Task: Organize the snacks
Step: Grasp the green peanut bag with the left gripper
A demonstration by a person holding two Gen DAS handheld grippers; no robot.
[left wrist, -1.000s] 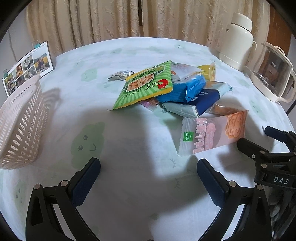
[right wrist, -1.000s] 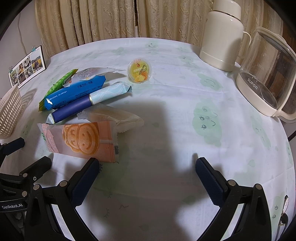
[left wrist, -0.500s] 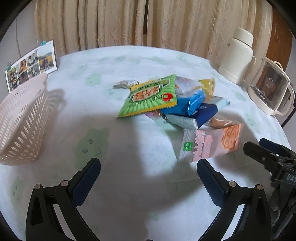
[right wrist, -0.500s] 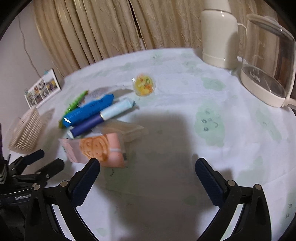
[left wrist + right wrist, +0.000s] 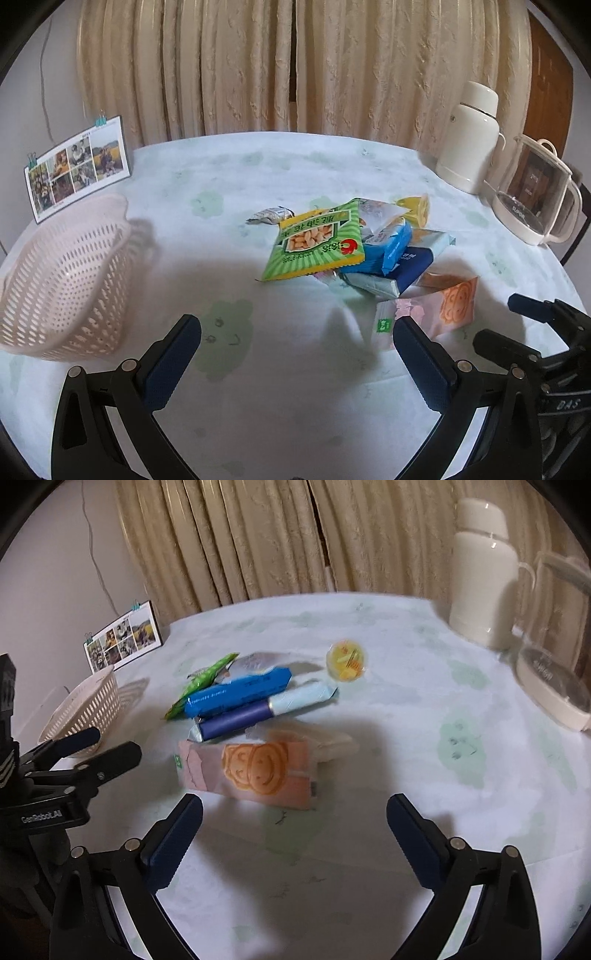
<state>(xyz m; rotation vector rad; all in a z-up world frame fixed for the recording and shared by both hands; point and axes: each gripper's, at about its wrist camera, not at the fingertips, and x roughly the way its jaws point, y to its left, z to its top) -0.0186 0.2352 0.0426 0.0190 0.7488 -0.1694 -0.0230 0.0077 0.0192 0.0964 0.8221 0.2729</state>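
Pink cookie pack (image 5: 439, 310) lies at the near edge of the snack pile (image 5: 354, 243), basket (image 5: 62, 280) well apart to the left, left gripper (image 5: 295, 354) wide and empty; versus a second ago this camera sits higher and further back. Right view: right gripper (image 5: 295, 834) also wide and empty over the pack (image 5: 255, 771); slick film could slip or drag the neighbouring beige packet (image 5: 325, 740). The frame is blurrier and tilted, now showing more wall.

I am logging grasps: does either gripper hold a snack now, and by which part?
Nothing is held. The left gripper and the right gripper are both open above the table, with no snack between their fingers.
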